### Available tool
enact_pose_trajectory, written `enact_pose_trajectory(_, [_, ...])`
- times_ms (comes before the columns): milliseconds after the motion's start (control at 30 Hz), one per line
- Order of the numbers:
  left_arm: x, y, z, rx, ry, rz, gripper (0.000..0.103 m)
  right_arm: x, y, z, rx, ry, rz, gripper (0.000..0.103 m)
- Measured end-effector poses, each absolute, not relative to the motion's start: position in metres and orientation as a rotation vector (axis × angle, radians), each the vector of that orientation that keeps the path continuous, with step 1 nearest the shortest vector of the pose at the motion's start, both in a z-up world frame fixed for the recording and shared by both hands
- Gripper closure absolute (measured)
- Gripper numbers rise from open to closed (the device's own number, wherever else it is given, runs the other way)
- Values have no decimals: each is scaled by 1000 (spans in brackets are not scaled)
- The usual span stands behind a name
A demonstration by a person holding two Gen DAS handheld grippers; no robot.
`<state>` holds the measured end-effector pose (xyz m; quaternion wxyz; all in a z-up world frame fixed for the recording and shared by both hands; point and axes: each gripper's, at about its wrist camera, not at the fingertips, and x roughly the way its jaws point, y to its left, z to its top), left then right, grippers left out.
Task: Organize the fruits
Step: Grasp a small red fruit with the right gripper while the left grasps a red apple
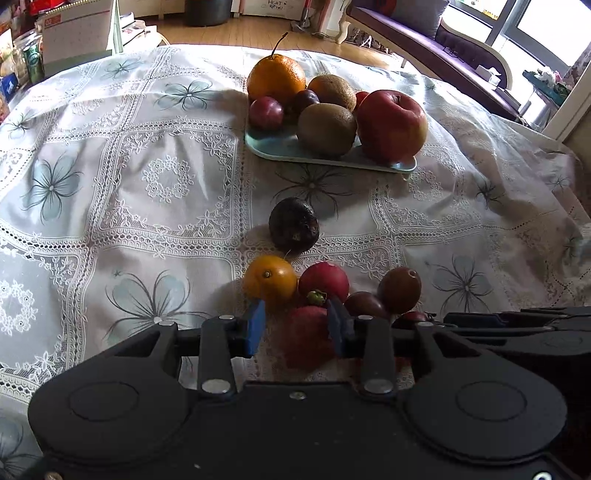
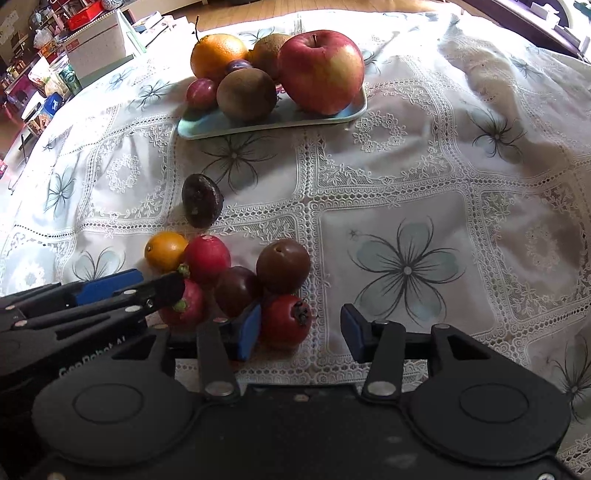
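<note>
The left gripper (image 1: 295,325) is sitting low over the near cluster of loose fruit, its blue-padded fingers (image 1: 255,326) spread moderately wide on either side of a red radish-like fruit (image 1: 308,338) with a green stem tuft. The pads are standing just beside the fruit; whether they are touching it cannot be told. Just beyond the left pad, a small orange (image 1: 269,281) is lying on the lace tablecloth (image 1: 147,177), and a second red fruit (image 1: 324,281) is resting beside it.

The right gripper (image 2: 301,328) is also standing open, its jaws wide. A red hawthorn-like fruit (image 2: 286,322) with a dark calyx is lying between the fingers, close against the left pad and well clear of the right one. Just beyond it, a brown round fruit (image 2: 283,265) and a darker plum (image 2: 235,290) are touching one another. Farther out, a wrinkled dark passion fruit (image 2: 202,201) is lying alone, apart from the cluster.

At the far side, a pale blue tray (image 2: 207,127) is holding a large red apple (image 2: 320,72), a big orange (image 2: 218,55) with a long stem, two kiwis (image 2: 246,94) and small plums (image 2: 201,93).

On the left gripper's body, seen from the right wrist, white lettering (image 2: 92,360) is reading roughly "GenRobot AI", partly hidden. On a far white surface in the left wrist view, handwriting (image 1: 277,4) is showing something like "HEART", too small to confirm.
</note>
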<state>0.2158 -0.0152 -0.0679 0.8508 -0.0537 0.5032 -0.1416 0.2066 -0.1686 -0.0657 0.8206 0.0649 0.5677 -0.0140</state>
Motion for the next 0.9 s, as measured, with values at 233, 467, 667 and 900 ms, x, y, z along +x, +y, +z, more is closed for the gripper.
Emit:
enact_pose_trajectory(233, [206, -24, -64, -58, 1026, -332, 58, 197, -193, -62, 303, 1164, -50, 75])
enact_pose_trajectory(467, [205, -38, -65, 47, 1022, -324, 55, 195, -213, -62, 413, 1137, -103, 74])
enact_pose_trajectory(667, [202, -53, -66, 152, 1021, -339, 50, 193, -207, -60, 365, 1121, -127, 74])
enact_pose_trajectory(900, [203, -51, -67, 140, 1058, -370, 50, 191, -203, -58, 325, 1096, -125, 74])
